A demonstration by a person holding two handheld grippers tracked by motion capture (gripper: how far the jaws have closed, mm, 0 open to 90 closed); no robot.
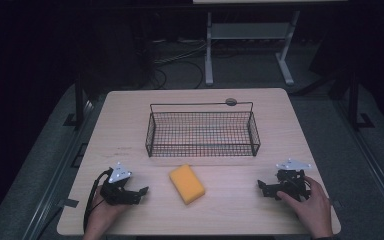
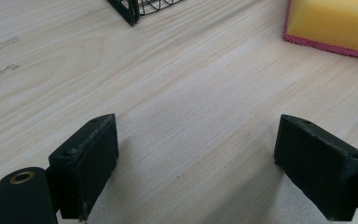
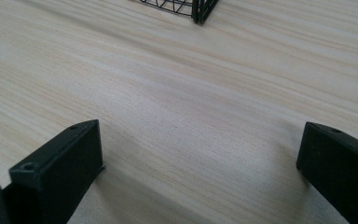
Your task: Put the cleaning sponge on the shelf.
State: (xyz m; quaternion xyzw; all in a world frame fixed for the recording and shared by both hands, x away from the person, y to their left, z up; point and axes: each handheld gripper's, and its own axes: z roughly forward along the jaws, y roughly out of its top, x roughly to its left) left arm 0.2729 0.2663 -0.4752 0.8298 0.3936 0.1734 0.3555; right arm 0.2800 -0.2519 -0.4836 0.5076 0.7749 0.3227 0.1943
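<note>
Two grippers low over the table [image 1: 130, 130] — left gripper [image 1: 141, 192] and right gripper [image 1: 262, 187], jaws spread wide on both, nothing between. Sponge [image 1: 186, 183] (yellow, flat on the wood) lying between them, just in front of the basket [image 1: 202, 150] — touched by neither.

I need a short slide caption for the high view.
Yellow sponge lies before a wire basket, between two open hand-held grippers.

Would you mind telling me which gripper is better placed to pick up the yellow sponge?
Probably the left gripper: it lies nearer the yellow sponge, its open jaws point towards it, and the sponge shows in its own view. The right gripper is farther off.
</note>
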